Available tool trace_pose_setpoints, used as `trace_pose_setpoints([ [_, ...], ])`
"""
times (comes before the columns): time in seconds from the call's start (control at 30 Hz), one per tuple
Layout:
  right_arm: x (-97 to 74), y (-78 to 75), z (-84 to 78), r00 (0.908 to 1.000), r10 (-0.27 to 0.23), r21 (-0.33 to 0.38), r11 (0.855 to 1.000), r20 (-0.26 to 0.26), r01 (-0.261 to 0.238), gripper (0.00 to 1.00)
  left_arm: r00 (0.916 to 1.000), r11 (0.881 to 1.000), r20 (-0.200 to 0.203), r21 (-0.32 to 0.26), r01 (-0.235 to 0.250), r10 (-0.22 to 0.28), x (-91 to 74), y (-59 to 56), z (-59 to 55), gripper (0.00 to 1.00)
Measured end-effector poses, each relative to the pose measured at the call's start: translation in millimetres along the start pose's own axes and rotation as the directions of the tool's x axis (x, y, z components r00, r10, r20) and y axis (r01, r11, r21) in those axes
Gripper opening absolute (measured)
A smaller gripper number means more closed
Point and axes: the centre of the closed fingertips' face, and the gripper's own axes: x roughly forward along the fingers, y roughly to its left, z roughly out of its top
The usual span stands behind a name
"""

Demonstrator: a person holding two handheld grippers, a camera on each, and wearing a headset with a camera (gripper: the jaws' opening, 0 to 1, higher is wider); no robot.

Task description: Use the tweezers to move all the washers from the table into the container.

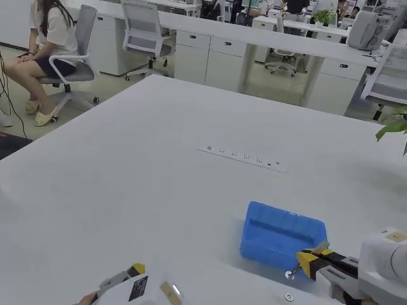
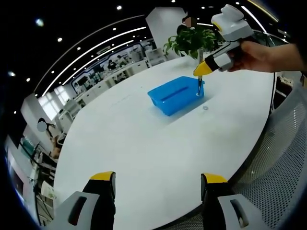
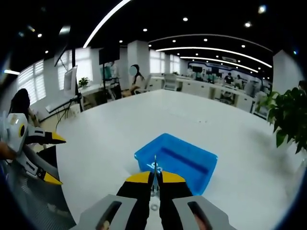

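Right gripper [image 3: 155, 178] clamps thin metal tweezers [image 3: 155, 167] at blue plastic container [image 1: 273, 244] near edge. Left gripper [image 2: 158, 177] gapes wide, empty. Small silver washer [image 1: 289, 297] remains on table, container's 6 o'clock.

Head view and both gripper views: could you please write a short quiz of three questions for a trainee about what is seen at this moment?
1. True or false: the left gripper grips the tweezers.
2. Choose one. The tweezers' tips are: A) just by the blue container, on the person's side; B) far away from it; C) between the left gripper's jaws.
3. Fill in: one washer lies on the ____, outside the container.

Key: 1 false, the right gripper is shut on them and the left gripper is open and empty; 2 A; 3 table.
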Motion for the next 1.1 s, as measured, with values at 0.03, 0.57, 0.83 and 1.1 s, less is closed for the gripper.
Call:
trace_pose_setpoints([
  [0.03, 0.0, -0.1, 0.6, 1.0000, -0.001, -0.002, 1.000, 0.001, 0.001, 0.02, 1.0000, 1.000, 0.000, 0.001, -0.001, 0.001, 0.1, 0.2, 0.0, 0.73],
  [0.57, 2.5, -9.2, 17.0, 0.9991, -0.022, -0.012, 1.000, 0.037, 0.022, 0.02, 0.9997, 1.000, 0.019, -0.011, -0.014, 0.014, -1.4, 3.1, 3.0, 0.72],
  [0.83, 8.7, -19.4, 25.9, 0.9977, -0.036, -0.002, 0.999, 0.057, 0.037, 0.02, 1.0000, 1.000, 0.005, -0.004, -0.005, 0.005, -0.1, 1.1, 0.6, 0.73],
  [1.1, 15.5, -28.7, 32.6, 0.9965, -0.051, -0.006, 0.999, 0.066, 0.052, 0.02, 0.9999, 1.000, 0.010, -0.008, 0.000, 0.000, -0.3, -0.3, 1.5, 0.74],
])
